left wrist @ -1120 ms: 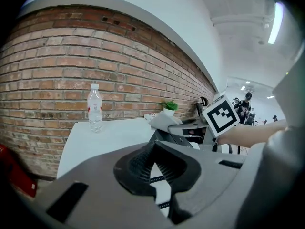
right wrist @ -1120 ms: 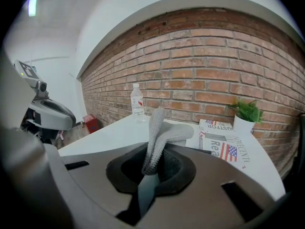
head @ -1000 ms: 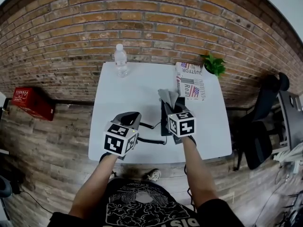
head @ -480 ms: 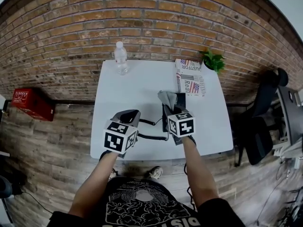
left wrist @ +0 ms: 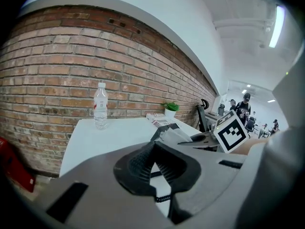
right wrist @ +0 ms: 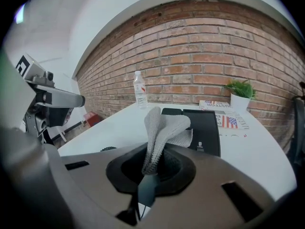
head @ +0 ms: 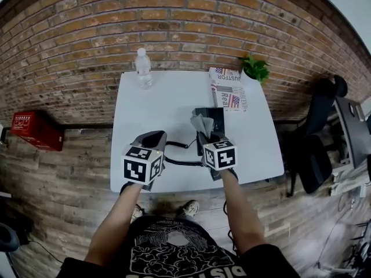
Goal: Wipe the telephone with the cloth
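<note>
The black telephone (head: 213,117) sits on the white table (head: 168,100), right of centre; in the right gripper view the telephone (right wrist: 206,125) lies just beyond the jaws. My right gripper (head: 204,136) is shut on a grey cloth (head: 201,123), which stands up from the jaws over the phone's near left part. That cloth (right wrist: 164,128) fans out above the right gripper (right wrist: 152,168). The left gripper (head: 152,141) hovers left of the phone; seen from its own camera, the left gripper (left wrist: 153,151) has its tips together. The coiled cord (head: 179,163) runs beneath it. No handset shows.
A water bottle (head: 142,68) stands at the table's far left by the brick wall. A folded newspaper (head: 229,88) and a small potted plant (head: 255,68) occupy the far right corner. A black office chair (head: 324,120) stands to the right, a red box (head: 35,129) on the floor left.
The right gripper has drawn the cloth back toward me across the phone, uncovering more of the phone's far part. The left gripper has held its place.
</note>
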`<control>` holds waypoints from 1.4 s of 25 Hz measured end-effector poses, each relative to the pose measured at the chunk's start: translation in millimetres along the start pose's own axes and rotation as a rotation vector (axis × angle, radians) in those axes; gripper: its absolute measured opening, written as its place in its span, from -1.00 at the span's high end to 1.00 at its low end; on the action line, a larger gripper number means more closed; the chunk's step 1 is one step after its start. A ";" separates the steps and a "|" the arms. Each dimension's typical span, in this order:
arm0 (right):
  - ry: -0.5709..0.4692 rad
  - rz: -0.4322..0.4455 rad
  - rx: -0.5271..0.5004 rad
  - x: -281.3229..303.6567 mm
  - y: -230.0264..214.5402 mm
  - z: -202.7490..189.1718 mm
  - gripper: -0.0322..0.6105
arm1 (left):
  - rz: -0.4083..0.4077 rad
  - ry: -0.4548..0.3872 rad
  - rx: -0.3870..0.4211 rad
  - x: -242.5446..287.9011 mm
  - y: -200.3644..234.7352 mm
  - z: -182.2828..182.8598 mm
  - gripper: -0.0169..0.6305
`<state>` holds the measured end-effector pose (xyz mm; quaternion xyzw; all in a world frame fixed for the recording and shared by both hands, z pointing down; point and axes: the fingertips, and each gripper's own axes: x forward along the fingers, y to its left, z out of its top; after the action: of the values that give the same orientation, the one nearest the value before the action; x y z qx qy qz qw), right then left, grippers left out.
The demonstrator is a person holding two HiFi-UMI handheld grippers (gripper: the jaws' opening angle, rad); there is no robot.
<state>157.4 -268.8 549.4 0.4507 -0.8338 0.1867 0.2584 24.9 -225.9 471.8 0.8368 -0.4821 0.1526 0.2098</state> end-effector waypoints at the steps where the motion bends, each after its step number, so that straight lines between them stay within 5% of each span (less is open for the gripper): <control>1: 0.003 -0.001 0.004 -1.3 1.3 -2.8 0.87 | 0.000 -0.003 -0.009 -0.8 0.9 -0.8 0.93; 35: 0.055 -0.069 0.143 -40.0 28.3 -74.4 0.87 | -0.131 0.047 0.013 7.1 -19.5 -22.6 0.93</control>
<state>171.4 -187.3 582.5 0.4910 -0.7949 0.2493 0.2547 44.1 -211.2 490.6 0.8640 -0.4203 0.1615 0.2252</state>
